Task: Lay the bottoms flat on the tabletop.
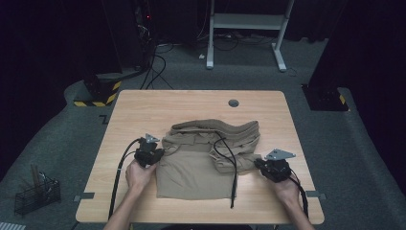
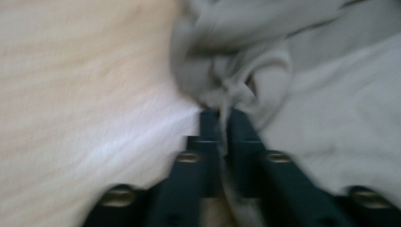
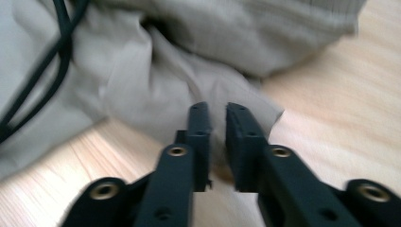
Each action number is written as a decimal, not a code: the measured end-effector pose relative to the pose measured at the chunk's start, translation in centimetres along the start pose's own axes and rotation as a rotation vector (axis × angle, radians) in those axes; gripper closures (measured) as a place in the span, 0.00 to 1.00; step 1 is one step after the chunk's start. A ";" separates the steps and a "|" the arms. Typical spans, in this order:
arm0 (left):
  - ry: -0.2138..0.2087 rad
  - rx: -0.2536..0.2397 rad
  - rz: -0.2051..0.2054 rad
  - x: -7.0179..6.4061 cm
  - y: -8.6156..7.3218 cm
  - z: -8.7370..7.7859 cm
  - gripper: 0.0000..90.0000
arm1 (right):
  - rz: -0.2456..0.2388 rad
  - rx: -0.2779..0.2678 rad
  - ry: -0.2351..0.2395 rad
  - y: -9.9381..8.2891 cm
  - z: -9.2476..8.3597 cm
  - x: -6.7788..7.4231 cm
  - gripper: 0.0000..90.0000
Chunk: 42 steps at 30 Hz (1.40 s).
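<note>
My left jaws (image 2: 221, 118) pinch a fold of the tan garment (image 1: 201, 163) lying mid-worktop (image 1: 143, 103); my right jaws (image 3: 218, 111) stand slightly parted over its edge. I should grip evenly before folding.

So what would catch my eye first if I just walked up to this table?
Most likely the crumpled tan garment heaped in the middle of the wooden table, with a black cable draped across it. Next, the two black tools a person holds at its sides: the left gripper has a fold of the fabric between its narrowly parted jaws, and the right gripper is nosed up to the cloth's edge, jaws slightly apart.
</note>
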<state>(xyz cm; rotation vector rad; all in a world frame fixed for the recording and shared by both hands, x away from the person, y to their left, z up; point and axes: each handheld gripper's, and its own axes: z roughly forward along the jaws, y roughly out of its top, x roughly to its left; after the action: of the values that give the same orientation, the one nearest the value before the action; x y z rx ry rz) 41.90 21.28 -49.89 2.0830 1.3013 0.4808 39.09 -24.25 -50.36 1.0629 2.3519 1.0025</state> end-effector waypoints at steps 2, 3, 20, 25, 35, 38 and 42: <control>-0.004 -0.031 0.017 -0.2 0.8 -0.1 0.59 | 0.024 -0.052 0.018 0.9 0.0 0.0 0.84; -0.002 -0.041 0.022 -0.3 1.2 -0.1 0.54 | 0.031 -0.069 0.023 1.2 -0.1 -0.1 0.83; -0.171 0.008 -0.052 0.8 4.9 5.4 0.79 | 0.013 0.045 0.084 4.9 6.1 1.7 0.96; -0.204 0.038 -0.008 -0.2 4.0 4.4 0.93 | -0.007 0.069 0.111 4.6 5.7 2.0 1.00; -0.247 0.016 0.004 -2.4 1.9 0.6 0.95 | -0.042 -0.003 0.100 2.4 1.3 2.5 0.86; -0.240 -0.016 -0.012 -2.2 2.4 0.1 0.94 | 0.076 -0.105 0.031 2.2 -0.2 0.7 0.75; -0.240 -0.070 -0.032 -1.8 3.3 -0.6 0.93 | 0.176 -0.134 -0.082 1.9 -1.0 -1.3 0.56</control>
<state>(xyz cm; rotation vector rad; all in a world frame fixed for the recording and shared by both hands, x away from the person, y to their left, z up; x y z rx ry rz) 42.91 18.79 -47.21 1.9889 1.1592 0.2493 40.34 -24.82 -48.20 1.2503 2.1230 1.1391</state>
